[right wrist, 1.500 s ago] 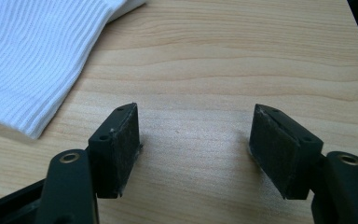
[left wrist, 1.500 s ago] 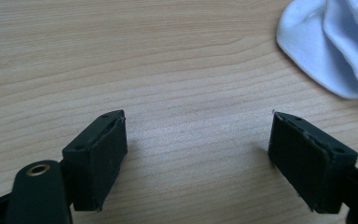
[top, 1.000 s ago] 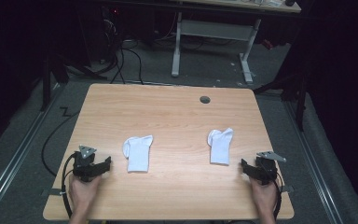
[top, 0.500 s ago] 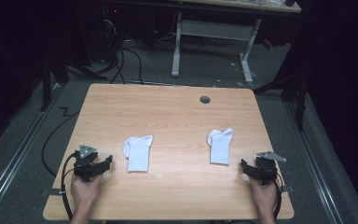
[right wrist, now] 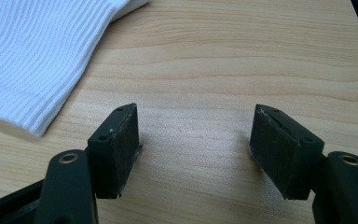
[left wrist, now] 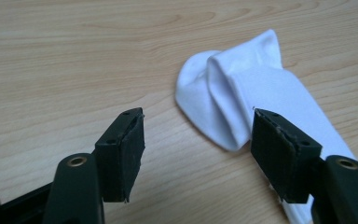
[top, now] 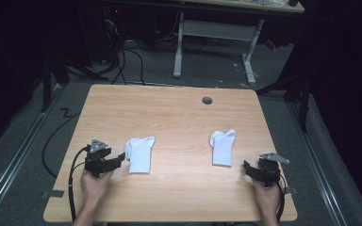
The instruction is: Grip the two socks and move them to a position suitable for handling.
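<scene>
Two white socks lie flat on the wooden table. The left sock is folded over, and my left gripper hovers right at its left edge. Its jaws have just been closing a little, but they still stand wide apart with no cloth pressed between the pads. The sock's rounded fold lies just ahead of them, toward the right-hand pad. The right sock shows its ribbed cuff. My right gripper rests open on bare wood, a short way to that sock's right.
A round cable hole sits near the table's far edge. Beyond the table stand a white desk frame and loose cables on the dark floor. Each gripper's cable trails off the near table edge.
My left gripper has moved right and slightly up, toward the left sock, and now almost touches its edge. My right gripper and both socks have stayed put.
</scene>
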Demonstrator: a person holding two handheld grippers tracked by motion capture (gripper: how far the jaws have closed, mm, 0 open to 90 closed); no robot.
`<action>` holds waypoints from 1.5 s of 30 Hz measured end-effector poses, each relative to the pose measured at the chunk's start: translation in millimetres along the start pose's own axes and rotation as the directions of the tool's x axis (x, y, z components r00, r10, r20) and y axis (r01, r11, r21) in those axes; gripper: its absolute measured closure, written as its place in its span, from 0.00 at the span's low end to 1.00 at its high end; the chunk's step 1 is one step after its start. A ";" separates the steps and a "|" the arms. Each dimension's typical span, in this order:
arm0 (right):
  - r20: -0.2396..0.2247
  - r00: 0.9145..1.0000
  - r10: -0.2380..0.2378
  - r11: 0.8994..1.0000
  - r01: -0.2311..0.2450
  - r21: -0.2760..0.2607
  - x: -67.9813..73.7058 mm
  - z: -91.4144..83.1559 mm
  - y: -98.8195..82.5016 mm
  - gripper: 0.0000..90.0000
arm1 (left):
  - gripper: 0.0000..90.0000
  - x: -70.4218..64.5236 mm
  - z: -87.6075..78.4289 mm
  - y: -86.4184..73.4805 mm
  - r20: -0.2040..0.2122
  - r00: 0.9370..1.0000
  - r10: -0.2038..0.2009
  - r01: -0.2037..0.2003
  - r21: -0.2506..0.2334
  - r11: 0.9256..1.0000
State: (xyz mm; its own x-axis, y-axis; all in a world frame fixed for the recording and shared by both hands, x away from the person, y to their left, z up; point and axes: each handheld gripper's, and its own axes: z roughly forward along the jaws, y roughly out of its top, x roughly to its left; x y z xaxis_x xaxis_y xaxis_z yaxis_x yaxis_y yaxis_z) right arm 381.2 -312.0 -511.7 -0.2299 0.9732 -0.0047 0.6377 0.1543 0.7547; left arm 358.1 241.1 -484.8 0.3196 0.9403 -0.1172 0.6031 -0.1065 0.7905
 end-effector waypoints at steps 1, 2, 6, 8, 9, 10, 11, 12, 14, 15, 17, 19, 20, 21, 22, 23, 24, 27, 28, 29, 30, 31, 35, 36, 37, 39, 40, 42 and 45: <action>0.000 1.000 0.000 1.000 0.000 0.000 0.0 0.0 0.0 0.36 | 0.40 -1.6 1.9 1.4 0.008 1.000 -0.001 0.001 -0.004 1.000; 0.000 1.000 0.001 1.000 -0.001 0.001 0.1 -0.1 0.0 0.36 | 0.40 -2.1 3.1 1.8 0.015 1.000 -0.007 0.007 -0.005 1.000; -0.001 1.000 0.000 1.000 0.000 0.000 0.0 0.0 0.0 0.36 | 0.40 -6.9 10.8 5.7 0.019 1.000 0.004 -0.004 0.030 1.000; 0.000 1.000 -0.004 1.000 0.004 -0.001 -0.2 0.0 0.0 0.36 | 0.40 -11.3 15.9 10.0 0.021 1.000 0.020 -0.020 0.047 0.999; 0.000 1.000 -0.004 1.000 0.004 -0.001 -0.2 0.0 0.0 0.36 | 0.40 -11.3 15.9 10.0 0.021 1.000 0.020 -0.020 0.047 0.999; -0.001 1.000 -0.006 1.000 0.006 -0.001 -0.3 0.1 0.0 0.36 | 0.41 -13.2 17.7 11.3 0.020 0.999 0.025 -0.026 0.045 0.999; -0.001 1.000 -0.006 1.000 0.006 -0.001 -0.3 0.1 0.0 0.36 | 0.41 -14.2 20.2 12.4 0.026 0.999 0.023 -0.024 0.052 0.998; -0.001 1.000 -0.006 1.000 0.006 -0.001 -0.2 0.0 0.0 0.36 | 0.41 -15.2 21.9 13.2 0.023 0.999 0.030 -0.031 0.064 0.997; -0.001 1.000 -0.005 1.000 0.005 -0.001 0.0 0.0 0.0 0.36 | 0.42 -16.8 23.7 13.7 0.023 0.999 0.037 -0.039 0.069 0.997; -0.001 1.000 -0.007 1.000 0.007 0.001 0.0 -0.1 0.0 0.36 | 0.42 -19.1 26.2 14.9 0.025 0.998 0.049 -0.050 0.078 0.996; -0.001 1.000 -0.008 1.000 0.008 0.001 0.0 -0.1 0.0 0.36 | 0.43 -20.8 27.9 15.8 0.024 0.998 0.059 -0.061 0.084 0.995; -0.001 1.000 -0.008 1.000 0.008 0.001 0.0 -0.1 0.0 0.36 | 0.45 -23.4 31.7 17.7 0.015 0.997 0.071 -0.072 0.094 0.993; -0.001 1.000 -0.008 1.000 0.008 0.001 0.0 -0.1 0.0 0.36 | 0.46 -23.4 31.7 17.7 0.015 0.997 0.071 -0.072 0.094 0.993; -0.001 1.000 -0.007 1.000 0.007 0.001 0.0 -0.1 -0.1 0.36 | 0.47 -24.1 33.2 18.5 0.015 0.997 0.075 -0.077 0.099 0.992; -0.002 1.000 -0.008 1.000 0.008 0.001 0.0 -0.1 0.0 0.36 | 0.48 -24.6 33.8 18.6 0.017 0.997 0.076 -0.077 0.095 0.992; -0.002 1.000 -0.008 1.000 0.008 0.001 0.0 -0.1 0.0 0.36 | 0.49 -25.0 34.8 18.6 0.021 0.997 0.073 -0.075 0.095 0.993; -0.002 1.000 -0.008 1.000 0.008 0.001 -0.1 -0.1 0.0 0.36 | 0.49 -25.0 35.9 18.4 0.026 0.997 0.068 -0.070 0.100 0.992; -0.002 1.000 -0.008 1.000 0.008 0.001 0.0 -0.1 0.0 0.36 | 0.52 -24.9 41.0 16.6 0.028 0.997 0.072 -0.074 0.126 0.989; -0.002 1.000 -0.008 1.000 0.008 0.001 0.1 -0.1 0.0 0.36 | 0.54 -24.9 41.0 16.6 0.028 0.997 0.072 -0.074 0.126 0.989; -0.001 1.000 -0.008 1.000 0.008 0.001 0.1 -0.1 0.0 0.36 | 0.55 -25.2 41.6 16.4 0.029 0.997 0.074 -0.077 0.129 0.989; -0.002 1.000 -0.008 1.000 0.008 0.001 0.1 -0.1 0.0 0.36 | 0.56 -25.3 42.0 16.2 0.029 0.997 0.076 -0.079 0.130 0.988; -0.002 1.000 -0.008 1.000 0.008 0.001 0.1 -0.1 0.0 0.36 | 0.56 -25.4 42.7 16.0 0.028 0.997 0.077 -0.080 0.131 0.988; -0.001 1.000 -0.008 1.000 0.008 0.001 0.1 -0.1 0.0 0.36 | 0.60 -25.9 44.4 16.0 0.029 0.997 0.075 -0.078 0.131 0.988; -0.001 1.000 -0.008 1.000 0.008 0.001 0.1 -0.1 0.0 0.36 | 0.61 -25.9 44.4 16.0 0.029 0.997 0.075 -0.078 0.131 0.988; -0.001 1.000 -0.008 1.000 0.008 0.001 0.1 -0.1 0.0 0.36 | 0.62 -25.7 44.7 15.9 0.030 0.997 0.075 -0.078 0.130 0.988; -0.001 1.000 -0.008 1.000 0.008 0.001 0.1 -0.1 0.0 0.36 | 0.64 -25.7 45.3 16.0 0.031 0.997 0.069 -0.073 0.129 0.989; -0.002 1.000 -0.008 1.000 0.008 0.001 0.1 -0.1 0.0 0.36 | 0.64 -25.9 45.6 16.0 0.030 0.997 0.067 -0.071 0.127 0.989; -0.002 1.000 -0.008 1.000 0.008 0.001 0.0 -0.1 0.0 0.36 | 0.68 -26.7 46.3 16.2 0.031 0.997 0.070 -0.073 0.125 0.989; -0.003 1.000 -0.008 1.000 0.008 0.000 0.0 -0.1 0.0 0.36 | 0.75 -27.6 46.9 16.4 0.039 0.997 0.066 -0.070 0.124 0.990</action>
State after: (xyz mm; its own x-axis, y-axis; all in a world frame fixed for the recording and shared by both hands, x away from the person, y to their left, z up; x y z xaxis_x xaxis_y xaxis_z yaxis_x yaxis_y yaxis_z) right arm 381.1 -312.0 -511.7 -0.2367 0.9715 -0.0089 0.6362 0.1619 0.7544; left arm 393.5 198.2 -496.7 0.3866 0.9180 -0.0881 0.6655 -0.2116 0.7158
